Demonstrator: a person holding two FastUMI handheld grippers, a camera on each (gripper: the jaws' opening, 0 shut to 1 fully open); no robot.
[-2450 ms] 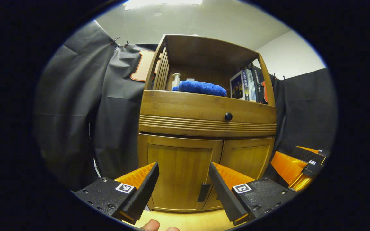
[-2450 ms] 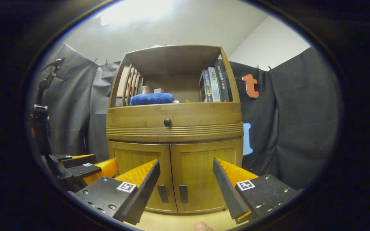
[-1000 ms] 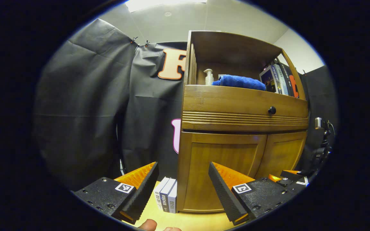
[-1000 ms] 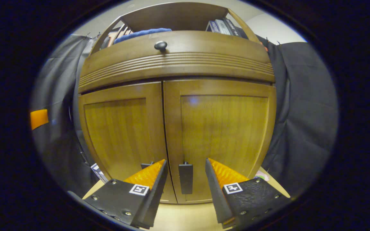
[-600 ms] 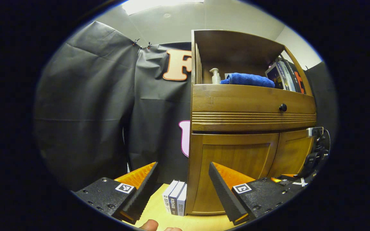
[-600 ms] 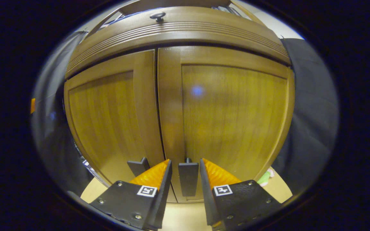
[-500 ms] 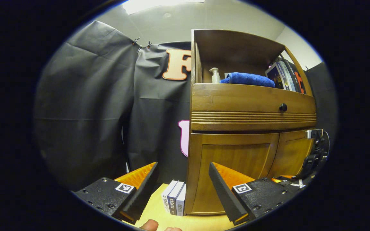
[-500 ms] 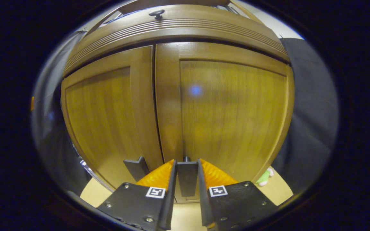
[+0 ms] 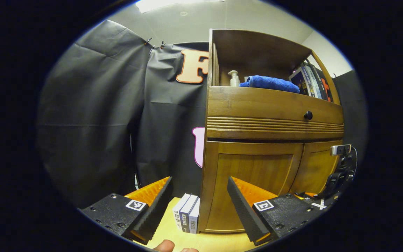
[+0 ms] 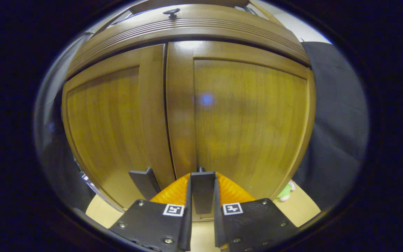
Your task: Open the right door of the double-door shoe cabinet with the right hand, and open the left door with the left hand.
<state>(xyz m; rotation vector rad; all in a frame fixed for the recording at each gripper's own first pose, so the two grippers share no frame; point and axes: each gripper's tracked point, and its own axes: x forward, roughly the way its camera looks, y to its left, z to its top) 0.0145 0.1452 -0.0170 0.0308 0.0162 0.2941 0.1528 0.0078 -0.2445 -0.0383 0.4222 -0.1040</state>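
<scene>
The left gripper's finger point(image 9: 245, 206) hides the left door's point(image 9: 254, 175) lower corner. A small green object point(image 10: 286, 191) beside the cabinet point(image 10: 187, 28) sits half hidden.

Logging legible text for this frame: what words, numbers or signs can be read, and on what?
Spines of the shelf books: print too small to read.
Spines of the standing books beside the cabinet: print too small to read.
Tags on the left gripper and right gripper: square codes, no words.
Nothing is legible enough to quote.
</scene>
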